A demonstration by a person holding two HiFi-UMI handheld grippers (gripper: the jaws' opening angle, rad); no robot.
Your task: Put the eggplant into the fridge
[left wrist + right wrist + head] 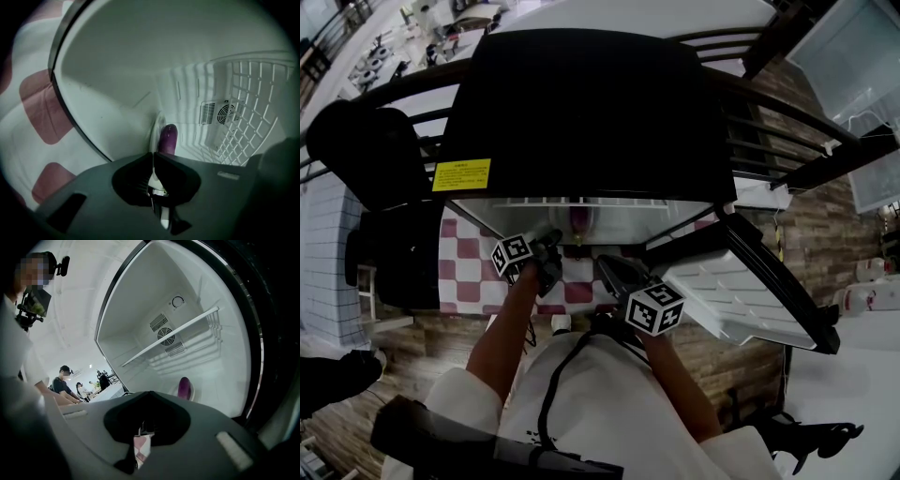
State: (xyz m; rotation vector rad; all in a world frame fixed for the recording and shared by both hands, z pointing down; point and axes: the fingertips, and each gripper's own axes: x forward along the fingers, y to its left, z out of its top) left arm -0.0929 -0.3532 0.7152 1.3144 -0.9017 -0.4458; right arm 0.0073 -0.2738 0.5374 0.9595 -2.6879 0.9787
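Note:
The purple eggplant point(168, 137) stands upright inside the open black fridge point(581, 112), leaning against a white dish point(157, 127) on the fridge floor. From above, the eggplant point(579, 222) shows just inside the opening. My left gripper point(153, 152) is shut with nothing between its jaws, its tips just short of the eggplant. In the head view the left gripper point(546, 255) sits at the fridge mouth. My right gripper point(149, 392) also looks shut and empty, and it points into the fridge at the eggplant point(184, 387). Seen from the head, the right gripper point(617, 274) is beside the left.
The fridge door point(741, 291) hangs open at the right with white shelves inside it. A wire shelf point(173, 336) and a fan vent point(224, 112) are in the fridge. A red-and-white checked mat point(459, 272) lies below. A black chair point(375, 150) stands left. People point(63, 380) sit far off.

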